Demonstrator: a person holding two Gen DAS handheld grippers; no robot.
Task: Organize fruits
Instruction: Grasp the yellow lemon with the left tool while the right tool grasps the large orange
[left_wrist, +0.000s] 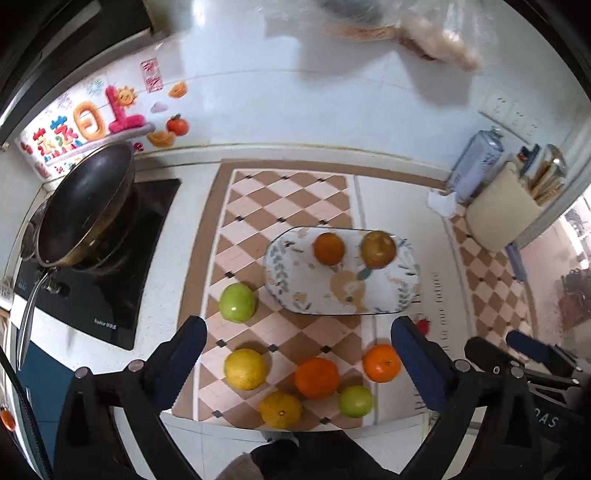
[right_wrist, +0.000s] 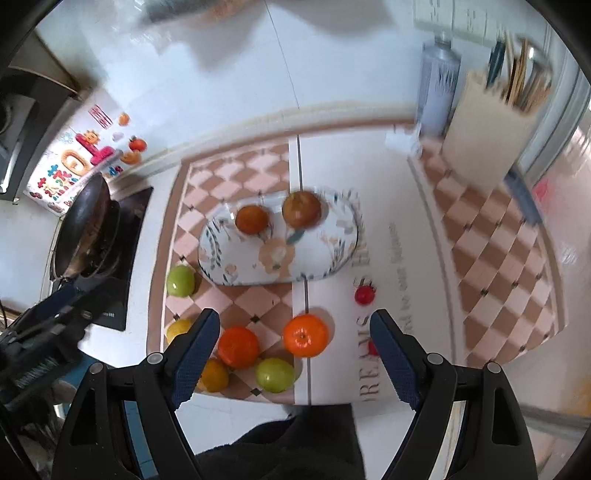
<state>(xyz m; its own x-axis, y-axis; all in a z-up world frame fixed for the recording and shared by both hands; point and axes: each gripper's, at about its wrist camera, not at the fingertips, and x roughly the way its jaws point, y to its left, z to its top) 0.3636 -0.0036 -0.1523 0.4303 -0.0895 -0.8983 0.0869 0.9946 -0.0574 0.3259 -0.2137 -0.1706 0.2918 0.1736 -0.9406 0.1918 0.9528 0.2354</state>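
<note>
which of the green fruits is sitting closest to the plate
The bigger green fruit, alone just off the plate's left edge. The smaller green fruit lies at the mat's near edge, bunched with the orange and yellow fruits, much farther from the plate.

- Floral oval plate (left_wrist: 288, 284) carries two dull oranges (left_wrist: 328, 248) side by side.
- Two green apples (left_wrist: 237, 302), two lemons (left_wrist: 245, 369) and two bright oranges (left_wrist: 316, 378) lie on the checkered mat (left_wrist: 280, 199).

Both the left gripper (left_wrist: 298, 334) and the right gripper (right_wrist: 294, 328) have glossy black triangular arms with round grey screws, tipped by dark blue textured fingers (right_wrist: 195, 354).
</note>
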